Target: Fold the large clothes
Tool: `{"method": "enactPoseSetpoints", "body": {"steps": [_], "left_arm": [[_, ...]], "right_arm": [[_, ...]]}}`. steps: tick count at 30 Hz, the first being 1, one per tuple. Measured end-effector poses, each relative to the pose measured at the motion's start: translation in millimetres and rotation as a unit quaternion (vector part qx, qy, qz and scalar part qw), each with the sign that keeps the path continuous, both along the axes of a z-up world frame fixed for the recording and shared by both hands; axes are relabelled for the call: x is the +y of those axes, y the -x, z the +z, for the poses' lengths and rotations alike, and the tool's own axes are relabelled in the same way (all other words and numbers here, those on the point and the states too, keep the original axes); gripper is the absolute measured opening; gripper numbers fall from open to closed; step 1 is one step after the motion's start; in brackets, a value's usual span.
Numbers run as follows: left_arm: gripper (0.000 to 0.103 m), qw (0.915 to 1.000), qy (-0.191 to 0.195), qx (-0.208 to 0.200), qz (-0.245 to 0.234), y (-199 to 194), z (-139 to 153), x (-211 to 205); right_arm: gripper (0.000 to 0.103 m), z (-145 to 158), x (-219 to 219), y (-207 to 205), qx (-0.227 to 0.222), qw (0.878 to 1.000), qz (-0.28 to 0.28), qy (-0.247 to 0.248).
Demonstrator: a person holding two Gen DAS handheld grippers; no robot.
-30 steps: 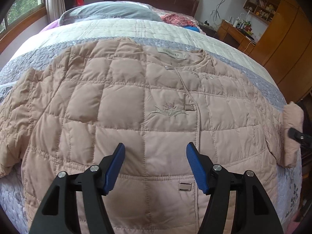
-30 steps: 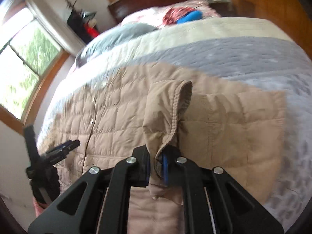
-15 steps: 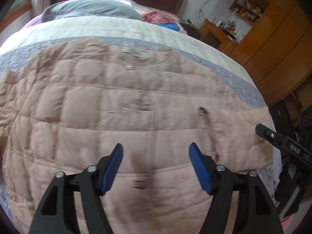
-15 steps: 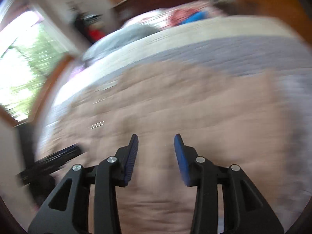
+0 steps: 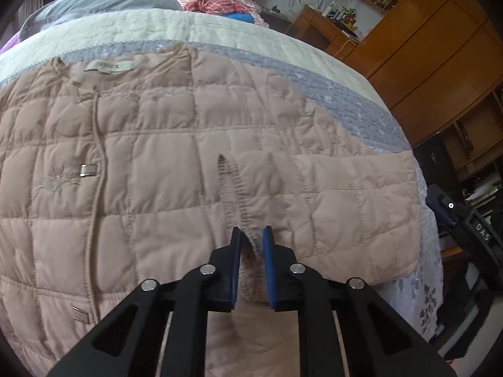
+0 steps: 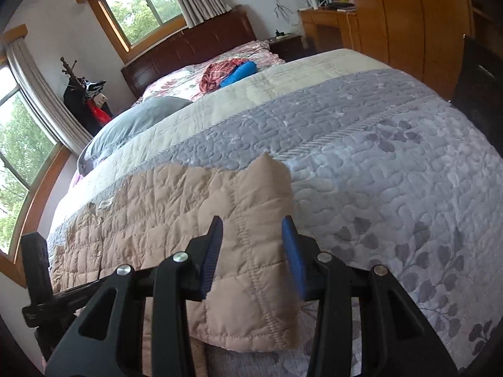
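Jacket [image 5: 176, 169]: pale pink quilted one, spread front-up across the bedspread [image 6: 393, 188], collar label toward the pillow end at my 11 o'clock in the left wrist view.

Folded sleeve [image 5: 330, 207]: I see it laid back over the jacket's body, its cuff [image 5: 234, 194] running from 12 o'clock straight down into my left tool.

Left gripper [image 5: 251, 242]: jaws closing right now, with the cuff's ribbed edge between the blue pads; they sit very near the cloth on both sides, and I read that as a pinch just landing.

Right gripper [image 6: 253, 242]: jaws part-way apart, nothing clamped; the jacket's outer folded edge [image 6: 261, 220] lies under and between the fingers, with no pad pressing on it.

Key relation: the cuff's long axis lines up with the left tool's pointing line, 6 to 12 o'clock, so I judge the left hand to be the nearer one for the sleeve.

Jacket from the right tool: the bulk spreads off to 9 and 10 o'clock; only bedspread lies at 1 to 3 o'clock.

Other tool seen: the right gripper's black body shows at 3 o'clock in the left view, beyond the jacket's edge.

Next call, my guess: draw the cuff along that axis to square up the sleeve, while the right hand takes the side edge.

Risk: the puffy quilting is slick, so a shallow pinch could slip.
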State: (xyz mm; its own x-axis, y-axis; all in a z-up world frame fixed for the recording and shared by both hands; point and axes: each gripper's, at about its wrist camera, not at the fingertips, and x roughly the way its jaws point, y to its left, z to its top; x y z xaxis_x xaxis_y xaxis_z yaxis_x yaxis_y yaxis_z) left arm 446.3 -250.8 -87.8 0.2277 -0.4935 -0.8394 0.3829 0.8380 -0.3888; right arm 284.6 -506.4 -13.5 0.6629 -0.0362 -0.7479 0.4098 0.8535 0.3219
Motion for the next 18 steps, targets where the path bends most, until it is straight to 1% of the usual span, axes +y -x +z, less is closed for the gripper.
{"method": "enactPoseSetpoints", "body": {"steps": [2, 3, 7, 9, 11, 12, 13, 16, 18], "left_arm": [[0.007, 1.0000, -0.004, -0.007, -0.004, 1.9, 3.1, -4.7], [0.002, 1.0000, -0.002, -0.006, -0.006, 1.1, 2.9, -5.7], [0.001, 0.9999, 0.008, -0.007, 0.013, -3.3, 3.1, 2.4], [0.001, 0.9989, 0.024, -0.015, 0.038, -7.1, 12.0, 27.1], [0.001, 0.9968, 0.020, -0.043, 0.065, -9.3, 24.6, 54.6], [0.001, 0.9947, 0.016, -0.060, 0.082, -11.4, 31.6, 71.0], [0.001, 0.9924, 0.015, -0.068, 0.101, -14.9, 37.0, 88.8], [0.001, 0.9877, 0.024, -0.068, 0.139, -25.8, 45.9, 132.2], [0.001, 0.9812, 0.001, -0.089, 0.171, -31.2, 52.2, 162.7]], "right_arm": [[0.040, -8.6, 14.0, -15.1, 0.003, 1.000, -0.005, -0.003], [0.040, -9.7, 11.4, -14.1, 0.004, 1.000, -0.008, -0.006], [0.040, -9.9, 5.5, -10.6, 0.001, 1.000, -0.014, -0.012], [0.040, -9.2, 3.5, -8.6, 0.000, 1.000, -0.015, -0.011], [0.040, -10.2, 2.7, -7.7, 0.001, 1.000, -0.015, -0.016], [0.040, -11.7, 3.6, -9.2, 0.003, 1.000, -0.010, -0.020], [0.040, -13.6, 5.6, -11.1, 0.005, 1.000, -0.003, -0.024], [0.040, -19.9, 16.8, -19.5, 0.008, 0.999, 0.024, -0.042], [0.040, -24.2, 30.4, -26.2, 0.010, 0.997, 0.055, -0.058]]}}
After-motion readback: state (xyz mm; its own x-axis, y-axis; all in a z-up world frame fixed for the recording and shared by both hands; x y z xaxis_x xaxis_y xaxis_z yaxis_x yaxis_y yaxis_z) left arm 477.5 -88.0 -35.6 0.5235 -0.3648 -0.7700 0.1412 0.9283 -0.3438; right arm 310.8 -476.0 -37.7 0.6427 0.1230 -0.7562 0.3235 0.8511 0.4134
